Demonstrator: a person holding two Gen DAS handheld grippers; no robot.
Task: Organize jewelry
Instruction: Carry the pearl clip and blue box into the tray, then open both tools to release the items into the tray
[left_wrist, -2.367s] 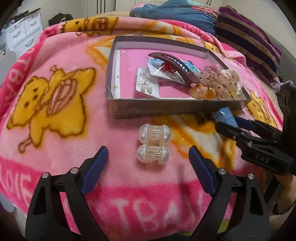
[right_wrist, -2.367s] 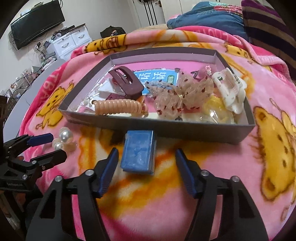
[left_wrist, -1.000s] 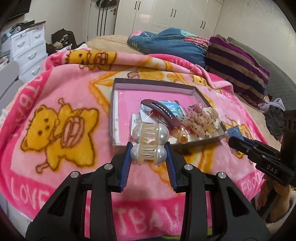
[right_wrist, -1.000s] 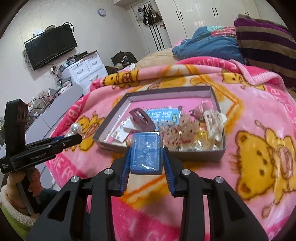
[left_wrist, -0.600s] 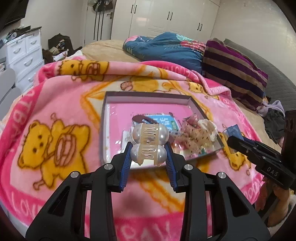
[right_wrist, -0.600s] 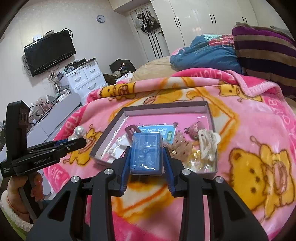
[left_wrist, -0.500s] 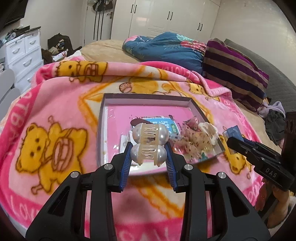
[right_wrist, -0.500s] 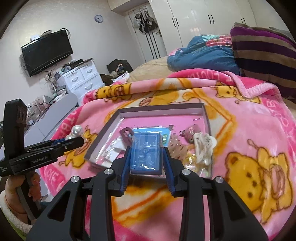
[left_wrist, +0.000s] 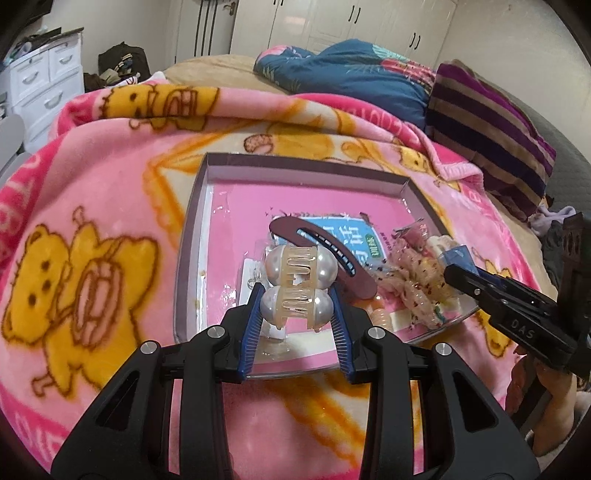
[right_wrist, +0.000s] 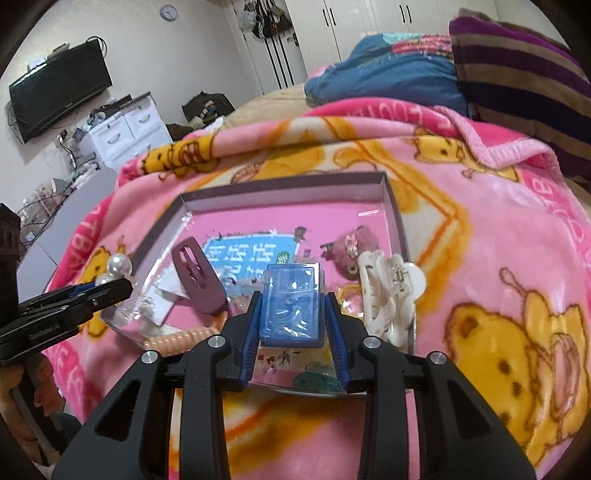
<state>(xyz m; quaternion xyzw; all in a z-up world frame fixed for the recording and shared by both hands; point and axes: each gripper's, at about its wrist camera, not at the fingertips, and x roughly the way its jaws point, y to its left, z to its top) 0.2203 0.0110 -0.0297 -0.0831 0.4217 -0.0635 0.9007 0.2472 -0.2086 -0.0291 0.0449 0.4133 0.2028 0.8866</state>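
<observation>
Bed (left_wrist: 207, 64) covered by a pink blanket (left_wrist: 110, 192) printed with yellow bears and lettering. A shallow grey box (left_wrist: 295, 162) with a pink floor lay flat on the blanket near its middle, its rim open upward. At the far end of the bed, directly on the tan sheet, lay a crumpled blue quilt (left_wrist: 354, 77); beside it to the right rested a pillow (left_wrist: 487, 125) striped in purple and tan, touching the blanket's edge.
</observation>
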